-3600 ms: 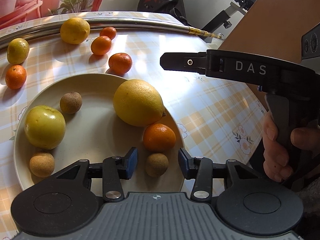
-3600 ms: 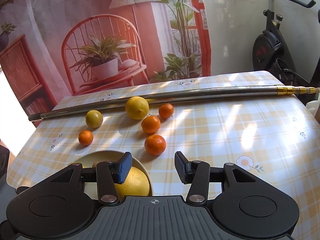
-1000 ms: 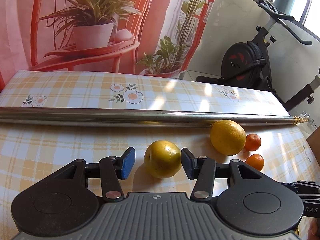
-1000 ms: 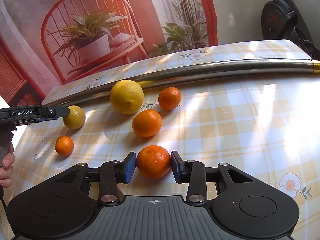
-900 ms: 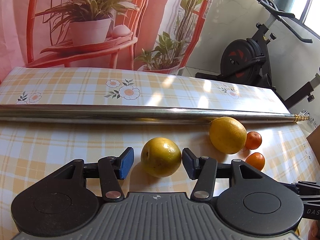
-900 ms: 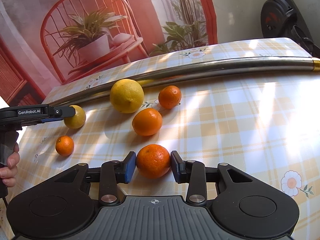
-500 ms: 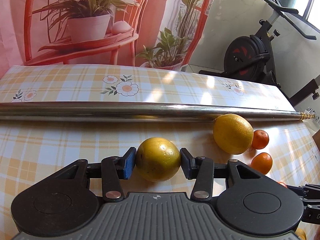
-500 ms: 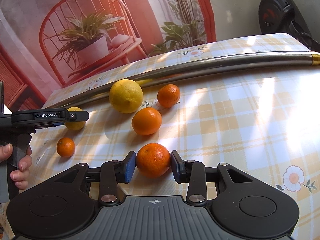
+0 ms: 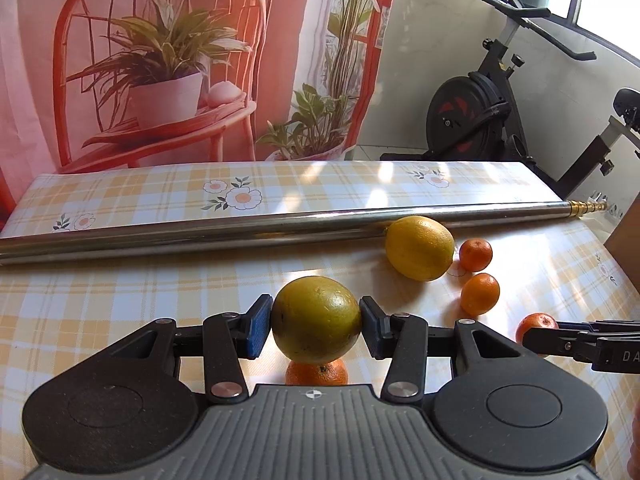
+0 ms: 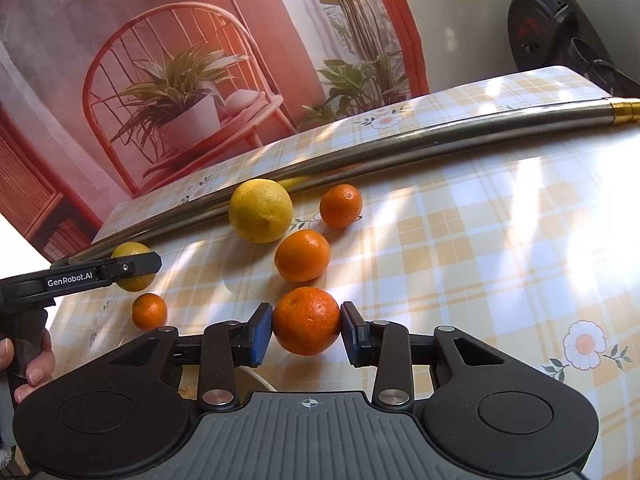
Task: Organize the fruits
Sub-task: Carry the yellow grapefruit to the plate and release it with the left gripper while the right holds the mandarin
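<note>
Gripping a greenish-yellow citrus (image 9: 316, 319), the left gripper (image 9: 316, 326) has both pads pressed to its sides; the fruit sits between the fingertips, above the checked table (image 9: 120, 300), with a small orange (image 9: 317, 373) below it. The right gripper (image 10: 306, 332) is clamped on a mandarin (image 10: 306, 326), likewise centred between its pads. A lemon (image 10: 261, 210) lies touching the steel pole (image 10: 440, 146), and two more mandarins (image 10: 302, 255) rest just beside it.
</note>
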